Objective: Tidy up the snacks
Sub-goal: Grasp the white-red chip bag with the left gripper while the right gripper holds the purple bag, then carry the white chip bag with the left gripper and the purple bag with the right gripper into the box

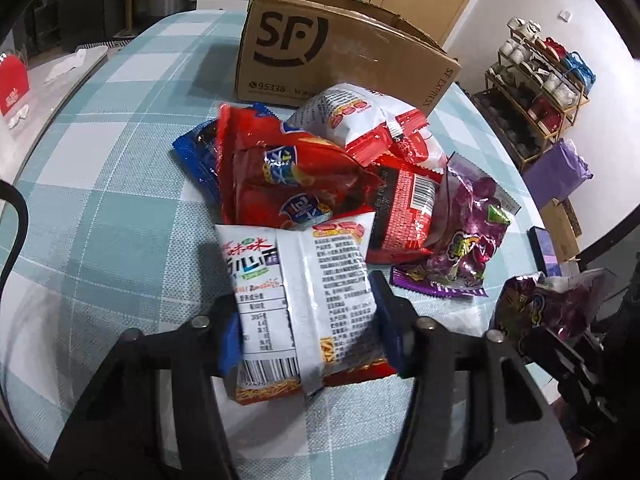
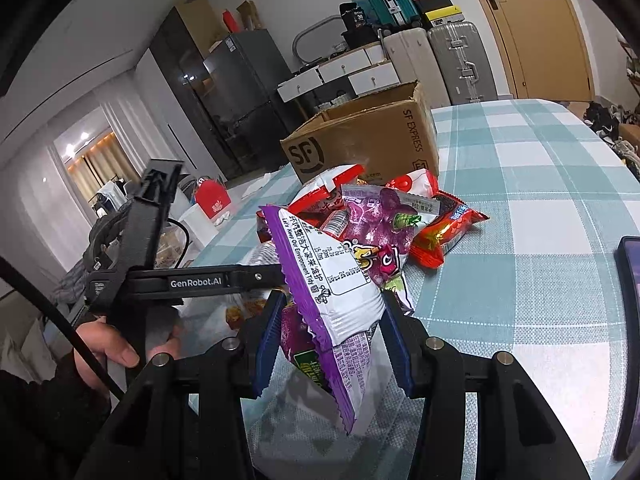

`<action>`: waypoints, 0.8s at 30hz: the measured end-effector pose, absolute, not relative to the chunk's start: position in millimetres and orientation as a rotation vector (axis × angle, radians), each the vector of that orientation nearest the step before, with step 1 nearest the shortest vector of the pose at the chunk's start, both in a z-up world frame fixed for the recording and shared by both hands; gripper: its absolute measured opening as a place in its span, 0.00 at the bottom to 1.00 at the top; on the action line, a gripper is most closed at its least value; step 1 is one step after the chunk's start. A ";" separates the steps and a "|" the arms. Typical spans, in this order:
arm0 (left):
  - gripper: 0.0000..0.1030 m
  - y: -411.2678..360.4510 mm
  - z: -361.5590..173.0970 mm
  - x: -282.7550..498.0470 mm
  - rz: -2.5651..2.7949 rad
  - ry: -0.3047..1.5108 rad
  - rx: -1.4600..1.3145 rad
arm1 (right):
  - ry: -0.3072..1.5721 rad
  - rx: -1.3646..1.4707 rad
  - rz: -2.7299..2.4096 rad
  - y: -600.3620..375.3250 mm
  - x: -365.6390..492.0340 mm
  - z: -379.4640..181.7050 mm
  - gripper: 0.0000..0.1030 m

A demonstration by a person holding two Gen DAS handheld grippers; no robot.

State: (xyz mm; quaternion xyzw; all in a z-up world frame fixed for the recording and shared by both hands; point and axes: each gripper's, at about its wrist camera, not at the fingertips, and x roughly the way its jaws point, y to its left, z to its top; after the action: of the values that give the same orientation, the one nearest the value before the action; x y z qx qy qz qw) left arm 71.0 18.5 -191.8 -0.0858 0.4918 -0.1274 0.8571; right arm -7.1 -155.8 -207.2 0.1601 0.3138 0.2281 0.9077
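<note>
My left gripper [image 1: 310, 320] is shut on a white noodle-snack packet [image 1: 304, 300], held just in front of a pile of snacks [image 1: 320, 176]: red, white, blue and purple packets on the checked tablecloth. My right gripper [image 2: 330, 340] is shut on a purple-and-white candy packet [image 2: 336, 300], lifted above the table; this packet also shows at the right of the left wrist view [image 1: 548, 304]. An open SF cardboard box [image 1: 336, 56] stands behind the pile, also seen in the right wrist view [image 2: 368, 140]. The left gripper's body [image 2: 192, 280] crosses the right wrist view at the left.
A checked teal-and-white tablecloth [image 1: 100, 160] covers the table. A dark phone or tablet [image 2: 630, 320] lies at the table's right edge. A shoe rack [image 1: 536, 80] and purple bag [image 1: 556, 172] stand beyond the table. A red box [image 2: 212, 200] sits on a side counter.
</note>
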 end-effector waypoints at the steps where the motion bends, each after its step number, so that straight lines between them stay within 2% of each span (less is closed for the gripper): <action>1: 0.46 19.7 -191.6 70.4 -0.273 1.028 -0.179 | 0.649 0.330 0.471 -155.8 -6.9 -207.6 0.46; 8: 0.41 15.1 -187.3 56.3 -0.309 0.996 -0.135 | 0.651 0.317 0.474 -152.4 -5.9 -208.2 0.46; 24: 0.41 30.4 -163.4 25.8 -0.310 0.921 -0.103 | 0.644 0.300 0.475 -149.1 -7.1 -201.6 0.46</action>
State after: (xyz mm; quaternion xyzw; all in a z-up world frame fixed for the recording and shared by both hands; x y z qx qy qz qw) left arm 25.8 30.4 -163.4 -0.0495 0.4426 -0.1487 0.8829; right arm -7.1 -149.1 -201.6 0.1455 0.3123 0.2304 0.9101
